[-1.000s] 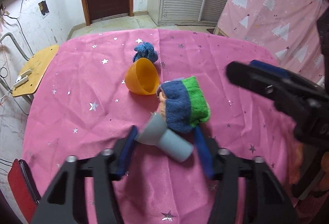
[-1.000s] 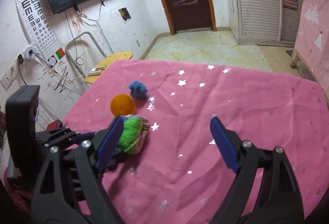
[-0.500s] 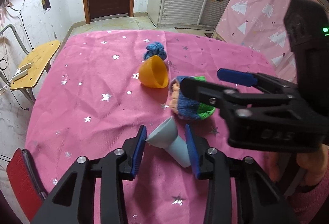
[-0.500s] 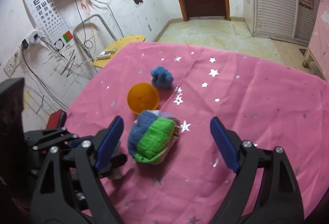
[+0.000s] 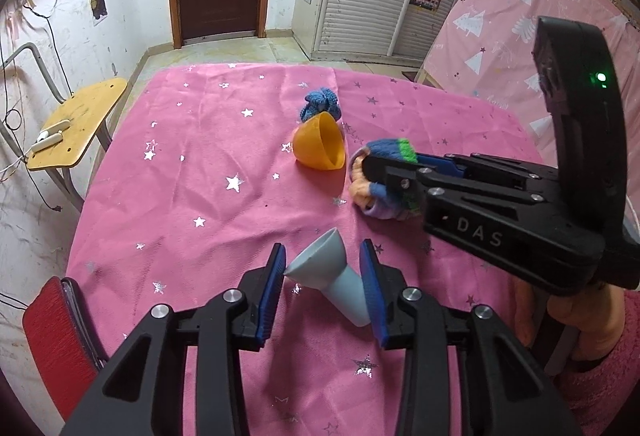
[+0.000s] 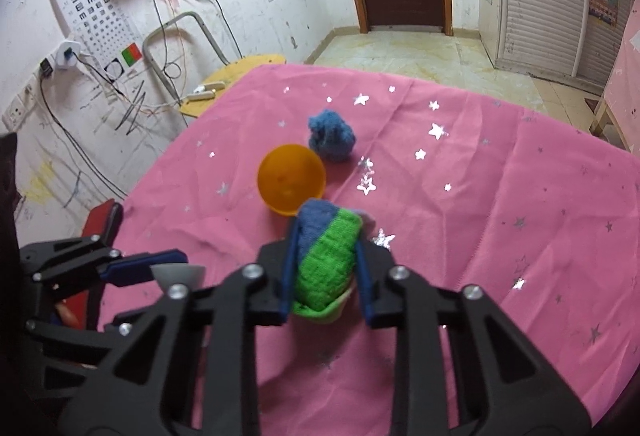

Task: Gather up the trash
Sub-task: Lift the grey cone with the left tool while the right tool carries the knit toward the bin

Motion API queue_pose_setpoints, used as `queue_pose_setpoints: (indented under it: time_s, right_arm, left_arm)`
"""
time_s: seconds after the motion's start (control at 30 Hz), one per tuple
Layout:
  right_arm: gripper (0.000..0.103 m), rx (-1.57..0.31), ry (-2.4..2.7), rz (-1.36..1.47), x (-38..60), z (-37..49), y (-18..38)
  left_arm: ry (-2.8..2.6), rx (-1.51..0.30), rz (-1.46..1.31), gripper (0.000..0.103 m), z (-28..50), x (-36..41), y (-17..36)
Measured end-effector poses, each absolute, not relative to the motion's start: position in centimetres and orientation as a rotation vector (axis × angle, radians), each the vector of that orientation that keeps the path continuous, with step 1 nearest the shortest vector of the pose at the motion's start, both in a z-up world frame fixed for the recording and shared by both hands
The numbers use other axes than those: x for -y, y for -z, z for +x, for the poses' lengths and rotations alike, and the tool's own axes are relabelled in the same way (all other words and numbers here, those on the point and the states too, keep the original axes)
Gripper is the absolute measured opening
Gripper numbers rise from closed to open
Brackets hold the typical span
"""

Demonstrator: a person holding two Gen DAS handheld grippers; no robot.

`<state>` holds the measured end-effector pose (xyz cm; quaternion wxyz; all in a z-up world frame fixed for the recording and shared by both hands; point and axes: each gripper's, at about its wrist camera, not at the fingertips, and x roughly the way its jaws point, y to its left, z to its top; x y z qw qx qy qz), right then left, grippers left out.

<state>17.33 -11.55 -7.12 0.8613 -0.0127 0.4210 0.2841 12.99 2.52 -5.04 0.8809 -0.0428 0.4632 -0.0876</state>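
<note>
Pink starred tablecloth (image 5: pixel 192 171) bears left fingers (image 5: pixel 322 276) gripping a grey funnel (image 5: pixel 328 276), right fingers (image 6: pixel 325 268) clamping a knitted bundle (image 6: pixel 326 260).

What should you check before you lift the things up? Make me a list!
1. Right gripper squeezing the green and blue bundle: ok, pads press both its sides.
2. Left gripper holding the grey funnel: ok, the pads touch it on both sides.
3. Funnel straight in the grip: not ok, it sits slanted.
4. Orange cup out of the way: ok in the left view; right beside the bundle in the right view.
5. Blue yarn ball still to collect: ok, it lies untouched on the pink cloth.
</note>
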Motion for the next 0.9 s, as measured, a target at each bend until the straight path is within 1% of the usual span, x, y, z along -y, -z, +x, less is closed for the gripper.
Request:
queue_pose_setpoints:
  time_s: [0.47, 0.9]
  right_arm:
    - [0.022, -0.771, -0.575, 0.053, 16.0, 15.1, 3.7]
    - [0.022, -0.638, -0.482, 0.178, 25.7, 12.3, 0.8]
  left_arm:
    - [0.178, -0.904, -0.044, 0.03, 12.4, 0.3, 2.0]
    - [0.212, -0.849, 0.032, 0.03, 11.8, 5.8, -0.8]
